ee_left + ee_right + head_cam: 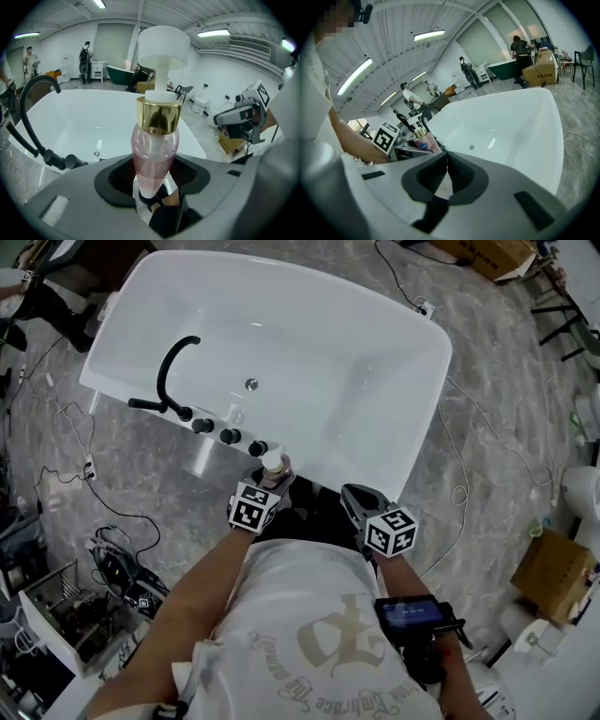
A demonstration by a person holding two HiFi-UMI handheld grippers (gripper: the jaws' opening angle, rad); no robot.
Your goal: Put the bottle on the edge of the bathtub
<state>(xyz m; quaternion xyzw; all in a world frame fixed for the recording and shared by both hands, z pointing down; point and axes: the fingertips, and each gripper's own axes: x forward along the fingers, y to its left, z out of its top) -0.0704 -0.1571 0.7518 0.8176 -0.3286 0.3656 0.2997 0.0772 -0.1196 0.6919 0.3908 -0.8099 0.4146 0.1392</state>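
Bottle (pixel 154 140): a clear pink pump bottle with a gold collar and a white pump head is standing upright between the left tool's jaws, filling the centre of the left gripper view.
Where it is sitting: in the head view the bottle (pixel 276 463) is showing at lower centre, over the near rim of the bathtub (pixel 394 427), just right of the row of black knobs (pixel 230 436); whether its base is touching the rim I cannot tell.
Left gripper (pixel 154 180): its jaws are clamping the lower body of the bottle, pads pressing on either side, well below the collar.
Right gripper (pixel 446 171): its jaws are resting together with nothing between them, waiting at lower right of centre in the head view (pixel 356 501).
Bathtub (pixel 70 122): glossy white, with a black faucet (pixel 33 93) curving up at the left of the frame.
Handling: the body is looking like smooth, hard plastic, likely slippery and fairly light, with liquid making it bottom-heavy.
Where to hold: the tapering lower body is offering the firmest purchase; the thin pump neck is probably too weak to take a squeeze.
Risk: a narrow base on a glossy rim is inviting a tip or slide once let go.
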